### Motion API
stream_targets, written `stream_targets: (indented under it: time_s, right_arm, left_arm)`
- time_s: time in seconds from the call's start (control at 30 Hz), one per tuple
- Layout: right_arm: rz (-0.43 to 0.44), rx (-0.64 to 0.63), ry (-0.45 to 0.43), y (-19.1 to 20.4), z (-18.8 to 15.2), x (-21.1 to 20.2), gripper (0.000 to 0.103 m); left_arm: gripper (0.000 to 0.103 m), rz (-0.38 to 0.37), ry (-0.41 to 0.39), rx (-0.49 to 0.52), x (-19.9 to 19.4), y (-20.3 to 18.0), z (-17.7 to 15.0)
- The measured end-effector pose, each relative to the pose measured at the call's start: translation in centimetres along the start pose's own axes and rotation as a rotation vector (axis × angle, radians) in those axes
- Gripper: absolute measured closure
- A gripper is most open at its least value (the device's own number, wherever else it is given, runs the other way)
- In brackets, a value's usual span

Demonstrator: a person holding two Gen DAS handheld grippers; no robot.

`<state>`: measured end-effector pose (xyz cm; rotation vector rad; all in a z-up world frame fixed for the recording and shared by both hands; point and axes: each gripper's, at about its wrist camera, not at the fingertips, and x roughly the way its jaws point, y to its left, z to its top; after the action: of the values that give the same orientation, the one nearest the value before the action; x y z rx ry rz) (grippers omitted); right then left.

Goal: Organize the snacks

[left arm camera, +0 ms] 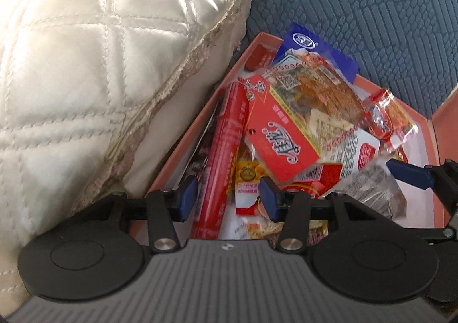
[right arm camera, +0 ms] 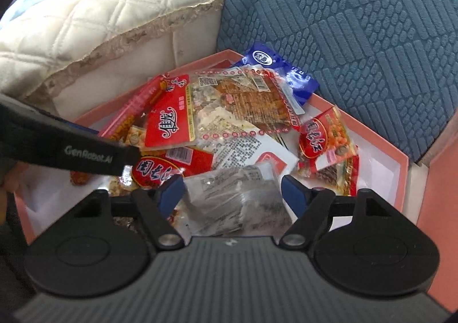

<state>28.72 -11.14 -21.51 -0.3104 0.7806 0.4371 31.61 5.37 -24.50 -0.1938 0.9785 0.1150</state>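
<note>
A pink box with a white inside holds a pile of snack packets. In the left wrist view my left gripper is open, its blue pads either side of a long red sausage stick lying at the box's left. In the right wrist view my right gripper is open, its pads either side of a clear packet with dark contents; I cannot tell whether they touch it. A red-labelled packet and a blue packet lie further back.
A cream quilted pillow presses against the box's left side. A blue textured sofa back rises behind it. The left gripper's black body crosses the left of the right wrist view. The right gripper's fingers show at the left view's right edge.
</note>
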Motion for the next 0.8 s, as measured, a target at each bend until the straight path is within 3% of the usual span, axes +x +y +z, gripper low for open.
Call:
stream_targets:
  time_s: [0.2,0.23,0.3,0.37,0.47,0.53,0.63,0.8]
  right_arm:
    - [0.030,0.054,0.012,-0.9,0.4,1.6,0.021]
    - [0.037,0.060,0.017,-1.0,0.5,1.8,0.020]
    - [0.055,0.070,0.030,-1.1,0.8,2.0,0.021]
    - [0.075,0.083,0.046,-1.4,1.0,2.1,0.024]
    - [0.113,0.060,0.080,-1.1,1.0,1.8,0.031]
    - [0.119,0.046,0.094,-0.7,0.9,1.5,0.043]
    - [0.114,0.053,0.115,-0.1,0.7,0.8,0.052]
    - [0.101,0.109,0.130,0.3,0.2,-1.1,0.062]
  left_arm:
    - [0.052,-0.008,-0.019,-0.008,0.3,0.1,0.1]
    - [0.056,-0.009,-0.023,-0.005,0.4,0.1,0.1]
    - [0.073,-0.022,-0.020,-0.002,0.4,0.1,0.0]
    - [0.078,-0.009,-0.013,0.014,0.2,0.1,0.0]
    - [0.079,-0.012,-0.010,0.022,-0.5,0.1,-0.2]
    - [0.079,-0.019,-0.013,0.011,-1.1,0.4,-0.4]
    - [0.079,-0.026,-0.012,-0.006,-2.1,0.9,-0.6]
    - [0.079,-0.043,-0.009,-0.025,-4.2,1.2,-1.5]
